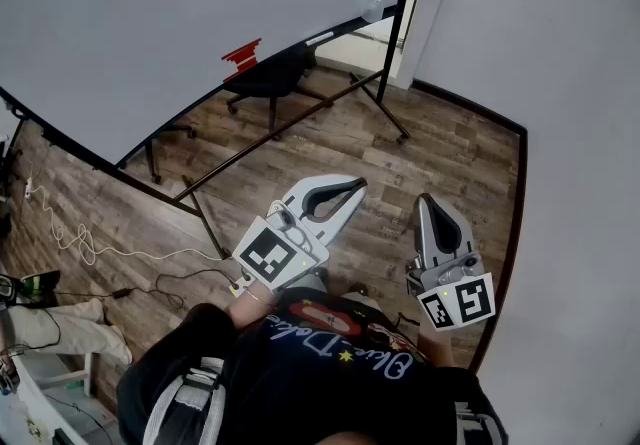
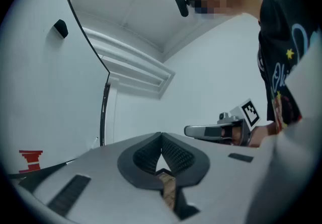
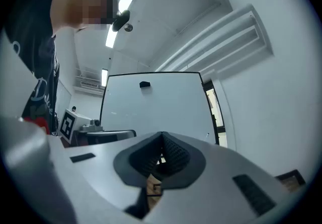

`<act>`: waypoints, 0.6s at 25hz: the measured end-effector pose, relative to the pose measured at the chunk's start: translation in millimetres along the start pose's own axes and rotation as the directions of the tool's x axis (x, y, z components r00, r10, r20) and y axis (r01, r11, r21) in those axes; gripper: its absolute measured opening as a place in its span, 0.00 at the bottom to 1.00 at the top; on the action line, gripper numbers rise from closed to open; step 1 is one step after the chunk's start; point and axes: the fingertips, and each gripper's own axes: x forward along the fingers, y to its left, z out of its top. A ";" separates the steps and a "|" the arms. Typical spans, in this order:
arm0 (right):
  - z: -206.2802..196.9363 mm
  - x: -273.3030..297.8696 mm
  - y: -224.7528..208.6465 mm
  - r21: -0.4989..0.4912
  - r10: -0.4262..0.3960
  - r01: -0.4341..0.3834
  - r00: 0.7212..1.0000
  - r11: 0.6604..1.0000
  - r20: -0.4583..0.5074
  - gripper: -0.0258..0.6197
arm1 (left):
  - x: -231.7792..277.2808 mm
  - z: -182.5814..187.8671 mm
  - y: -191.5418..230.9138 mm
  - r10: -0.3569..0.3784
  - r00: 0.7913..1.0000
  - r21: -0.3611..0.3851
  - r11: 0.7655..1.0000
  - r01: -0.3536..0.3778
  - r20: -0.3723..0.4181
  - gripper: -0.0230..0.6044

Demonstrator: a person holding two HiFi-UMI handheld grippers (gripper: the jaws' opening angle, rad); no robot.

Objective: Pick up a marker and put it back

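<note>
A large whiteboard [image 1: 170, 23] on a black wheeled stand fills the upper left of the head view. A red object [image 1: 242, 55] sits at its lower edge, and a small pale slim thing [image 1: 378, 3], too small to identify, sits near its right corner. I cannot make out a marker for certain. My left gripper [image 1: 352, 187] and right gripper [image 1: 424, 201] are held side by side over the wooden floor, well short of the board. Both are shut with nothing between the pads. In the left gripper view the tips [image 2: 161, 135] meet; in the right gripper view they [image 3: 162, 135] meet too.
A black office chair [image 1: 268, 83] stands beneath the whiteboard, among the stand's legs [image 1: 390, 118]. White and black cables [image 1: 85, 245] trail over the floor at left. A grey wall [image 1: 570, 133] closes the right side. Someone's legs [image 1: 55, 325] lie at the far left.
</note>
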 end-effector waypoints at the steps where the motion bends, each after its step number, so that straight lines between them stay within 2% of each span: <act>1: 0.2 1.0 -1.1 0.000 -0.002 0.002 1.000 1.000 0.002 0.04 | 0.6 0.2 1.2 0.001 1.000 0.002 1.000 -0.001 0.000 0.04; 8: 3.4 1.0 -8.0 0.053 -0.001 -0.002 0.999 0.999 0.042 0.04 | 2.2 0.5 3.4 0.016 1.000 0.011 1.000 -0.016 -0.003 0.04; 15: 4.5 -3.3 -15.1 0.057 0.007 -0.010 0.998 0.998 0.061 0.04 | 4.5 0.0 2.4 0.040 0.999 0.027 0.999 -0.039 -0.001 0.04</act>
